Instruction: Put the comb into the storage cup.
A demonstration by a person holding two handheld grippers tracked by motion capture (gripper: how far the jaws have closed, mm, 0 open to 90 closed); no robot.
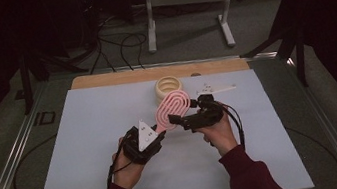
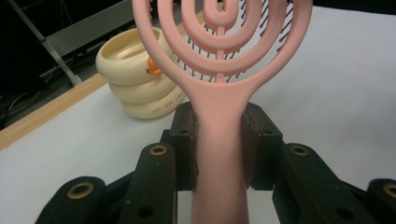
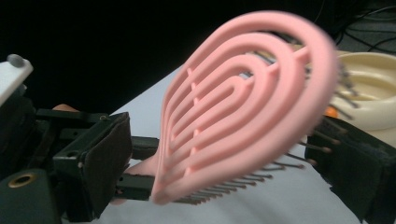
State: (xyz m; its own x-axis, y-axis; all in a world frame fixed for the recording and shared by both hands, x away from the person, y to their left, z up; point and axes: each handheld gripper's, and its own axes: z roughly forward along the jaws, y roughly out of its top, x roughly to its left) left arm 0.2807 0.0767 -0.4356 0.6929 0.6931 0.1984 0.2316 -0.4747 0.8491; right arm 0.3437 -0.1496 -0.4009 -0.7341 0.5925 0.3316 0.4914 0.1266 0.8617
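The pink hairbrush (image 1: 172,108) is held up off the white table sheet (image 1: 89,152), its looped head tilted toward the far side of the table and its handle running back into the left gripper (image 1: 159,137). In the left gripper view the handle of the hairbrush (image 2: 219,140) sits squarely between the two dark pads, which press on it from both sides — a firm pinch low on the handle. The right gripper (image 1: 176,119) comes in from the other side, its jaws spread wide; in the right gripper view the brush head (image 3: 243,107) stands in the gap between them, bristles pointing toward the pad on the right, and no pad touches it. Just beyond the brush head on the table stands a cream ringed container (image 1: 169,87) — near the sheet's far edge.
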